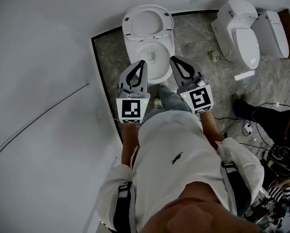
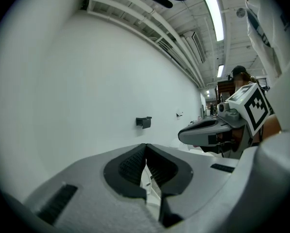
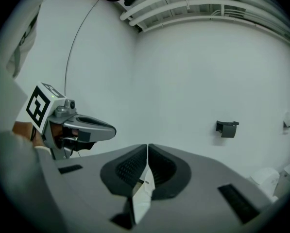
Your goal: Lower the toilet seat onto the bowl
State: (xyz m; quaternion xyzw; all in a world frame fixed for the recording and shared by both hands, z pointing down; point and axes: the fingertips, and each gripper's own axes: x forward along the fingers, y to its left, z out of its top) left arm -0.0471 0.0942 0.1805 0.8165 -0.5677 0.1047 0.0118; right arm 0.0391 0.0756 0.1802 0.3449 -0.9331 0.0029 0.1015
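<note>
A white toilet stands against the wall, its seat [image 1: 148, 23] raised upright above the open bowl [image 1: 153, 58]. My left gripper [image 1: 142, 62] and right gripper [image 1: 173, 59] are held side by side in front of the bowl and point toward it, neither touching the toilet. Both are shut with nothing between the jaws. In the left gripper view the left gripper [image 2: 145, 147] faces a bare white wall, with the right gripper [image 2: 210, 130] beside it. The right gripper [image 3: 147, 147] in its own view sees the same wall and the left gripper [image 3: 81, 127].
Two more white toilets [image 1: 238, 32] [image 1: 271, 33] stand on the marble floor at the right. Cables and a plug [image 1: 247, 127] lie at the right, beside a dark shoe [image 1: 239, 106]. A white wall [image 1: 38, 81] runs along the left. A small black bracket [image 2: 144, 122] hangs on the wall.
</note>
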